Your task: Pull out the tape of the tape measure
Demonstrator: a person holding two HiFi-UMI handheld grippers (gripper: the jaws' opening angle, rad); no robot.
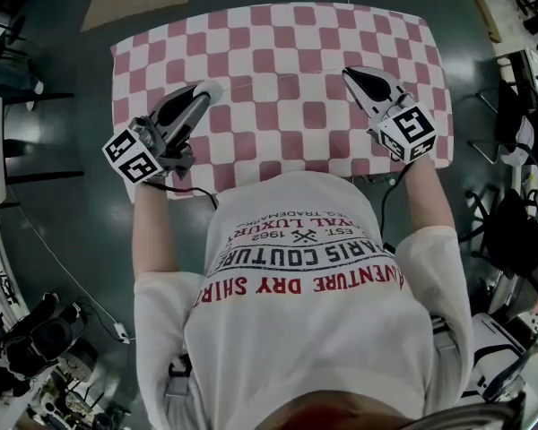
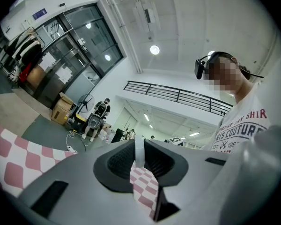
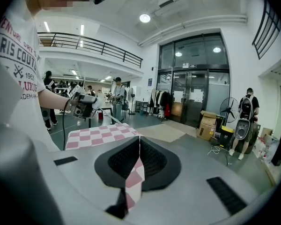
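Observation:
My left gripper (image 1: 208, 92) hovers over the left side of the checked table (image 1: 287, 34), shut on a small white tape measure (image 1: 213, 88). In the left gripper view the tape measure shows as a white strip (image 2: 138, 151) pinched between the dark pads. A thin pale tape (image 1: 278, 79) runs from it across the table to my right gripper (image 1: 351, 73), which is shut on the tape's end. In the right gripper view the tape (image 3: 119, 122) stretches from the closed jaws back to the left gripper (image 3: 84, 106) on the far side.
The table is covered by a red-and-white checked cloth (image 1: 314, 115). The person's torso stands against its near edge. Chairs and equipment stand along both sides of the room. Other people stand far off by the glass doors (image 3: 246, 121).

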